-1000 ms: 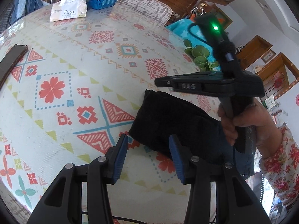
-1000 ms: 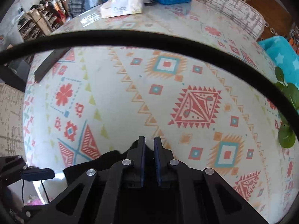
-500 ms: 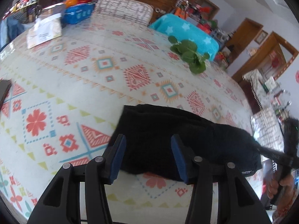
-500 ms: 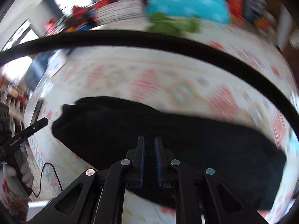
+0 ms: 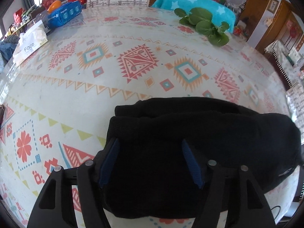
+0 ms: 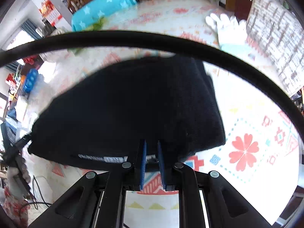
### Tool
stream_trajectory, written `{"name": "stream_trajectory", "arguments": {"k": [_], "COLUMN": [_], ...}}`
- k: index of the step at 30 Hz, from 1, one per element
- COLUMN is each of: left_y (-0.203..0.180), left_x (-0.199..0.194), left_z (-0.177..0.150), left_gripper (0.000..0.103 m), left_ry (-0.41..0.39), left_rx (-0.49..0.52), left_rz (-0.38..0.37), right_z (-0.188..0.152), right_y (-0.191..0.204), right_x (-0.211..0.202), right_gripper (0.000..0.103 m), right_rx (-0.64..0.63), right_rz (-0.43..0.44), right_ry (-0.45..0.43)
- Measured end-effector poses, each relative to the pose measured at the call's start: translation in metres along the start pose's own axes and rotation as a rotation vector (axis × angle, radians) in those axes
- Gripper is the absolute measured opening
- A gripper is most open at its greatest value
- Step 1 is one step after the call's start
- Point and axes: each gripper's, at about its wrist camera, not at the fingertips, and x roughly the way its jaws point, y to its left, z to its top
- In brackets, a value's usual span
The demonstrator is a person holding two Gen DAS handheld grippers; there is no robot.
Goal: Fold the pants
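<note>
Pants [image 5: 190, 142] lie folded, black, on the patterned bench [image 5: 95, 87]. The left claw [image 5: 150, 161] tilts steeply down over them, its jaws just widened (cloth between, unpressed). The right claw [image 6: 152, 163], nearly closed, holds nothing at their near edge.

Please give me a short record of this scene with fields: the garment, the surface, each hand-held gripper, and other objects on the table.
garment: black pants, folded into a thick bundle, lying on the table
surface: table with patterned cloth
left hand-held gripper: above the pants, jaws apart and just been opening, pads not pressing on the fabric
right hand-held gripper: jaws nearly closed, at the near edge of the pants; whether it pinches fabric, cannot tell
other objects: tissue pack, blue package, green leaves, white glove
</note>
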Motion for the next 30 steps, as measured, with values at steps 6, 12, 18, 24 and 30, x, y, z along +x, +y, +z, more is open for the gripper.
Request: {"name": "stream_trajectory", "arguments": {"k": [6,12,18,24,30], "left_y": [-0.005,0.022,0.063,0.08,0.081], "left_x": [0.005,-0.024,-0.07,-0.072,-0.06], "left_z": [0.006,0.011,-0.012,-0.043,-0.06], "left_gripper": [0.071,0.071,0.071,0.071,0.071], "left_ry": [-0.012,-0.033,-0.104,-0.085,-0.064], "left_rx": [0.043,-0.066,-0.186,-0.282,-0.338], "left_rz": [0.033,-0.06,-0.084,-0.112,-0.204], "right_z": [0.039,0.067,0.076,0.073,0.055], "right_y": [0.024,0.021,0.089,0.206,0.331], "right_x": [0.011,0.035,0.0,0.029,0.086], "right_gripper": [0.022,0.031,0.047,0.054,0.064], "right_rx": [-0.032,-0.033,-0.26,-0.562,-0.859], "right_rz": [-0.046,-0.11,-0.075,0.161,0.328], "right_ry": [-0.034,0.027,-0.065,0.049,0.234]}}
